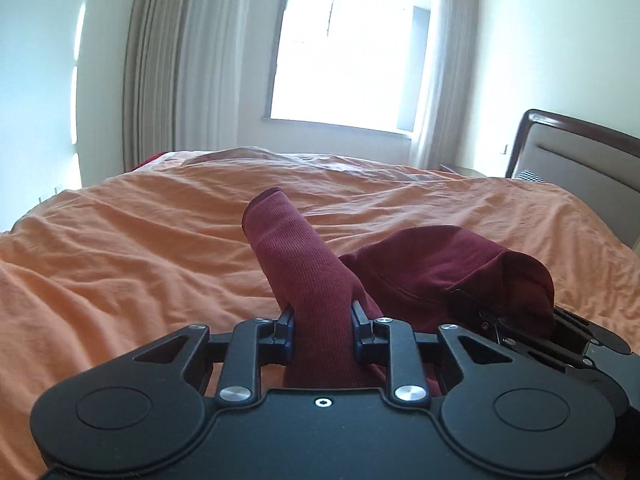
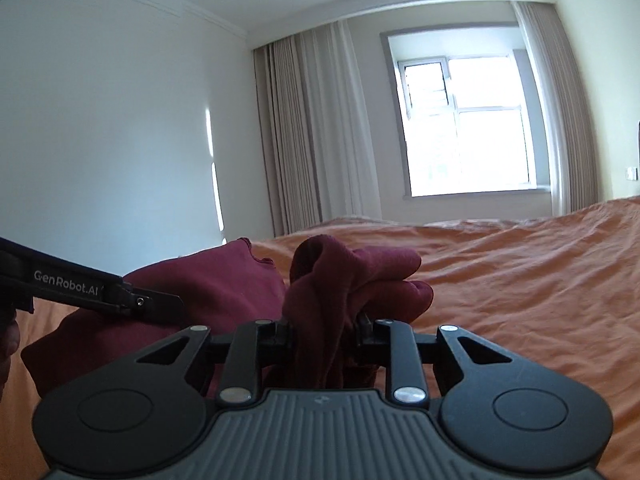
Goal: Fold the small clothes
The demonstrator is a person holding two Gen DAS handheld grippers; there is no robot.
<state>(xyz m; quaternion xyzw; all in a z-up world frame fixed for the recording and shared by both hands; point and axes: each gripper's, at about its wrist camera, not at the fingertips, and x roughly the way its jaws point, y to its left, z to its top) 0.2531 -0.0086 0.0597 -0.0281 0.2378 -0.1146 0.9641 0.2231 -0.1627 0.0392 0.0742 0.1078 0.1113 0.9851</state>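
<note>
A dark red garment hangs between both grippers above the orange bedspread (image 1: 120,240). My left gripper (image 1: 323,316) is shut on a ribbed, tube-like part of the garment (image 1: 280,248) that sticks up and away past the pads. To its right, more of the same cloth is draped over the other gripper's fingers (image 1: 486,314). In the right wrist view my right gripper (image 2: 327,322) is shut on a bunched fold of the red garment (image 2: 352,276). The rest of the cloth spreads to the left, under one of the left gripper's fingers (image 2: 156,304).
The wrinkled orange bedspread (image 2: 520,280) fills the lower half of both views. A padded headboard (image 1: 580,160) stands at the right, with a bright window (image 1: 340,60) and grey curtains (image 1: 168,80) behind the bed. A scrap of red cloth (image 1: 148,158) lies at the bed's far left edge.
</note>
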